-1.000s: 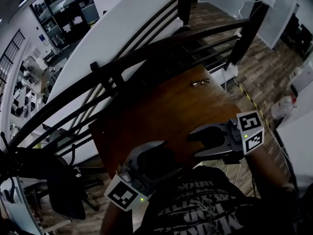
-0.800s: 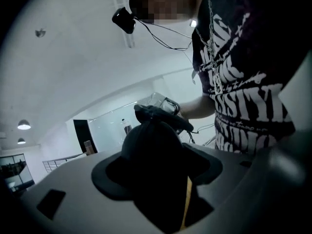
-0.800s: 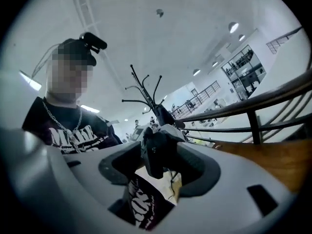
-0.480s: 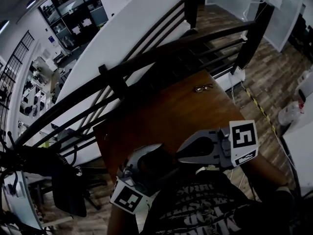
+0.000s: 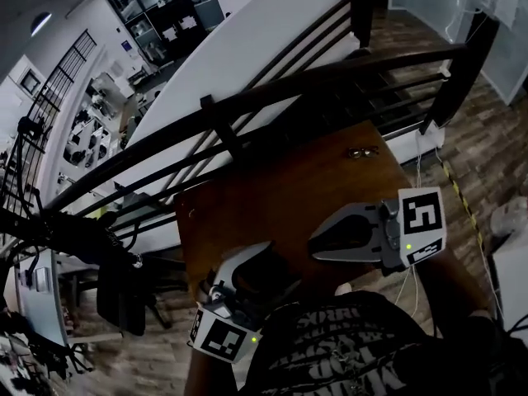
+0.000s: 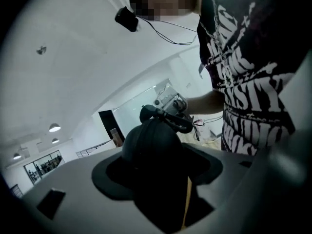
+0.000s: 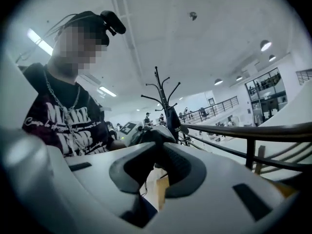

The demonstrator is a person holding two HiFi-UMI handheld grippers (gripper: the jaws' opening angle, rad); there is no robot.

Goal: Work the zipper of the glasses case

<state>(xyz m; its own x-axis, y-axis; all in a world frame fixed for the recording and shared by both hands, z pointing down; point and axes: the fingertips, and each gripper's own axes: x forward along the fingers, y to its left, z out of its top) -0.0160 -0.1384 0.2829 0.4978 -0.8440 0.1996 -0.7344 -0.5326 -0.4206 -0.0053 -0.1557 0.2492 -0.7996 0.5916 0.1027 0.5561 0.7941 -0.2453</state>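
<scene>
A dark, rounded glasses case [image 5: 266, 279] is clamped in my left gripper [image 5: 262, 264] just above the near edge of the table. In the left gripper view the glasses case [image 6: 148, 147] fills the space between the jaws of the left gripper [image 6: 158, 184]. My right gripper [image 5: 314, 244] points left at the case. Its jaws have just been closing, and the tips now pinch the case's far top end along the zipper. The right gripper [image 6: 148, 114] shows there in the left gripper view. The pull itself is too small to make out. In the right gripper view the right gripper [image 7: 159, 152] hides most of the case [image 7: 146, 133].
A brown wooden table [image 5: 272, 192] lies below both grippers, with a pair of glasses [image 5: 360, 152] at its far right corner. A black metal railing [image 5: 247, 110] runs behind the table. A coat rack [image 7: 166, 99] stands beyond the case.
The right gripper's jaws went from wide open to closed, and it moved left up to the case. The left gripper and case shifted and turned slightly.
</scene>
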